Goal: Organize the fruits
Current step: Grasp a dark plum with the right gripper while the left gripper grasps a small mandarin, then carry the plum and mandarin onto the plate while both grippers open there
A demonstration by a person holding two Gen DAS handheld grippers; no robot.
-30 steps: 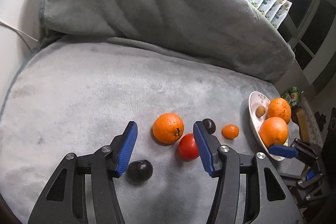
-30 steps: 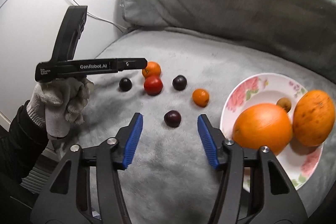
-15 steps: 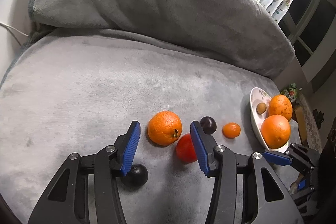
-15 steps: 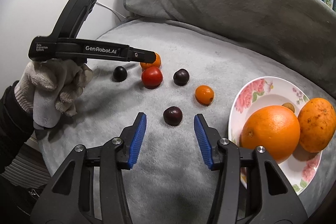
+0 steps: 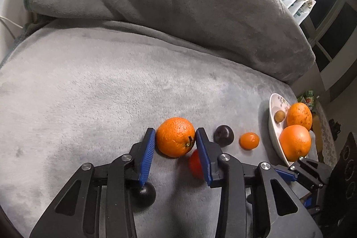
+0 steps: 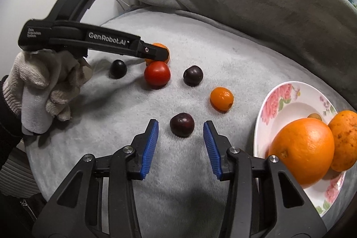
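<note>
between the blue pads of my left tongs (image 5: 175, 137) sits the rough-skinned orange (image 5: 175, 136), near the middle of the grey blanket (image 5: 111, 93). half a second ago the pads stood wider and short of it; now they flank it on both sides, very close or just touching, not yet squeezing as far as i can tell, so i call them open. that means the grab is nearly made, and the carry to the flowered plate (image 6: 279, 99) at the blanket's right edge comes after.

my right tongs (image 6: 180, 128) are open too, and have drawn nearer to a dark plum (image 6: 181, 124), which lies just ahead of the gap, untouched.

still loose on the blanket: a red tomato (image 6: 157, 74) touching or just beside the orange, a second plum (image 6: 193, 75), a black plum (image 6: 118, 68) toward the left edge, and a small tangerine (image 6: 221, 98) near the plate. two big oranges (image 6: 302, 151) and a small brown fruit (image 5: 279, 115) already rest on the plate.
</note>
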